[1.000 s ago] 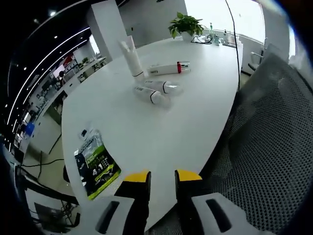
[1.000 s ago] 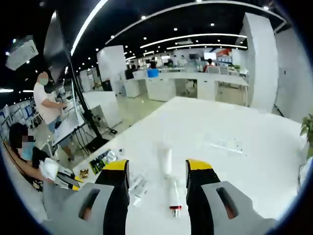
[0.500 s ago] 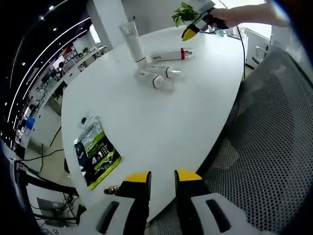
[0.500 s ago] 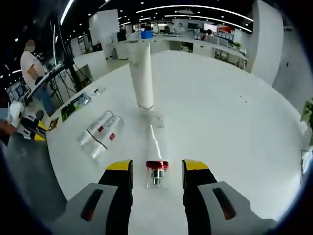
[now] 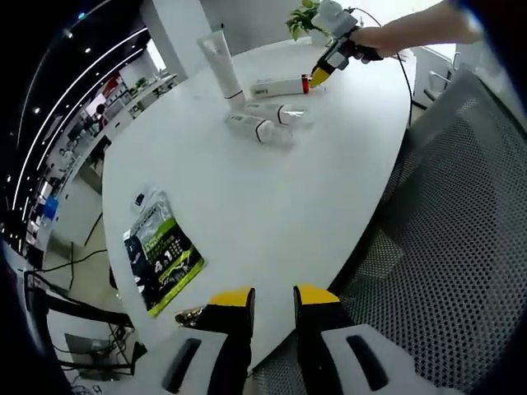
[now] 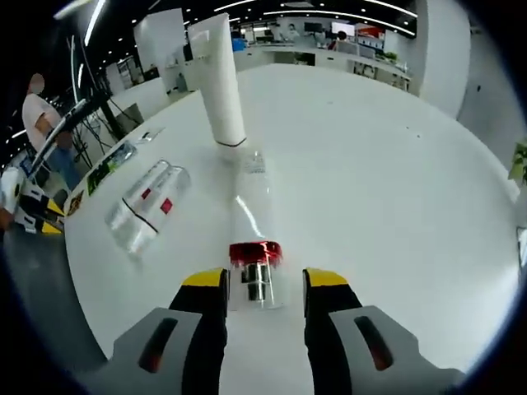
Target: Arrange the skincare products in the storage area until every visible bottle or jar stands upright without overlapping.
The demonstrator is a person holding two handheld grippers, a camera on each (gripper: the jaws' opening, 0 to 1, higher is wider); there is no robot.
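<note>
A clear bottle with a red collar lies on the white table, its cap end towards me. My right gripper is open, with one jaw on either side of that cap end. A white tube stands upright on its cap just beyond. Two clear bottles lie side by side to the left. In the left gripper view the tube, the red-collared bottle and the lying pair sit at the far end, with the right gripper and a hand at them. My left gripper hangs open over the near table edge, holding nothing.
A green printed packet lies near the table's near-left edge. A grey mesh chair stands to the right of the table. A potted plant sits at the far end. A person stands beyond the table in the right gripper view.
My right gripper has come closer to the red-collared bottle, and the cap end now lies between its jaws. The left gripper has hardly moved.
</note>
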